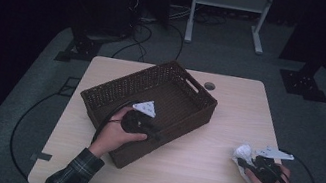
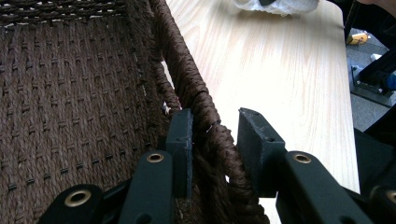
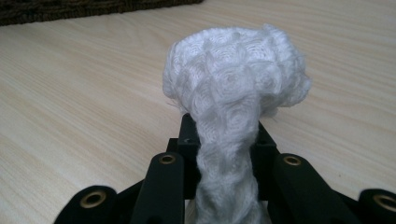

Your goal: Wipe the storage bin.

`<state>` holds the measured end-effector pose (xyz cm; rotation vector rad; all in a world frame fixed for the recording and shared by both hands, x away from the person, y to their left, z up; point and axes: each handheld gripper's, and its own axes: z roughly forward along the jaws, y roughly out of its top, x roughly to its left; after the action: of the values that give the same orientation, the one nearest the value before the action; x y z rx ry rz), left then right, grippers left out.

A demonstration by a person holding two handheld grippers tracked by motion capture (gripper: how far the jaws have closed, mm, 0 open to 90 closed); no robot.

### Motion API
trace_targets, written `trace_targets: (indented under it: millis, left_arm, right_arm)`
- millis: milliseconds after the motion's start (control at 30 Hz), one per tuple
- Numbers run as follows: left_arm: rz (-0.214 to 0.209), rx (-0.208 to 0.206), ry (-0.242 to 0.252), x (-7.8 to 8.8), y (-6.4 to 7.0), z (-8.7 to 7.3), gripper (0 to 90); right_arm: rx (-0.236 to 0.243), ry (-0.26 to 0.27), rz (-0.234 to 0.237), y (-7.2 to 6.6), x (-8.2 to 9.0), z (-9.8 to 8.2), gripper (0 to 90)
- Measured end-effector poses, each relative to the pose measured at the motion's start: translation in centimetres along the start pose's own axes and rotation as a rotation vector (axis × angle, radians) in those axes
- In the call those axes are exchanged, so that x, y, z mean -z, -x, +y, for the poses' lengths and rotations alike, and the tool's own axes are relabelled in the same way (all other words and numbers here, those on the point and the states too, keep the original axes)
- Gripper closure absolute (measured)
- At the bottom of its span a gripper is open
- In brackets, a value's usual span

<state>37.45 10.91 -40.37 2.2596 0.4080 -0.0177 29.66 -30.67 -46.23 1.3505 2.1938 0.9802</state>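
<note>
left gripper (image 2: 215, 154) straddling the near wall of the brown woven basket (image 1: 115, 94), jaws either side of the rim, right gripper (image 3: 224, 140) pinching a white cloth (image 3: 233, 88), bunched up on the table (image 1: 199, 164) by its right edge

My left hand (image 1: 115, 134) covers the basket (image 1: 116, 88) near wall at 7 o'clock, so my left jaws' contact there is hidden in the high view. White cloth (image 3: 233, 93) runs off the right gripper view's bottom edge. Left gripper view crops the cloth at 12 o'clock.
</note>
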Motion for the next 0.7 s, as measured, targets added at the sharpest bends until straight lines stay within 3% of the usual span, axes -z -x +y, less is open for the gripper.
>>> trace_targets:
  millis: [400,700]
  left_arm:
    - [-0.004,0.004,0.008,0.0,0.0,-0.1,66.0]
    - [-0.003,0.0,0.006,0.0,0.0,0.0,66.0]
  right_arm:
    - [0.002,0.032,0.05,-0.1,0.0,1.5,72.4]
    - [0.017,0.055,0.06,-0.4,0.2,2.7,72.4]
